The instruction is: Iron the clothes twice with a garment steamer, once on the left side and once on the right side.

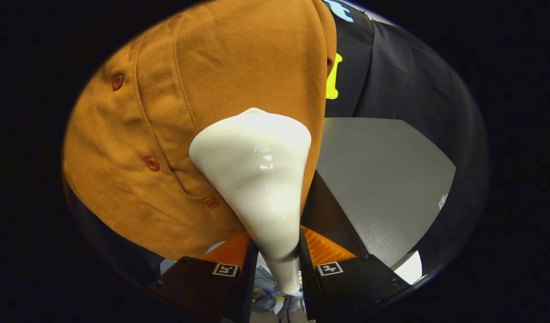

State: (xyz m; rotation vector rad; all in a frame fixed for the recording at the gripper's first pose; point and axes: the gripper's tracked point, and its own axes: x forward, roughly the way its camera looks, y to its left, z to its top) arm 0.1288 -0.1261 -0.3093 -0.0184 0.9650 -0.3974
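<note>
Pinching steamer (257, 179) neck between both fingers of gripper (277, 251), centre frame; head pressed flat against hanging jacket (176, 116), upper left, for contact.

You see a grey panel (382, 179) set against the black cloth wall (405, 76), and below it a small bright white patch (412, 268), too blurred to identify.

The garment steamer (252, 179) is showing glossy cream white against the mustard-brown shirt (167, 112), whose buttons (152, 164) are showing rust red.
</note>
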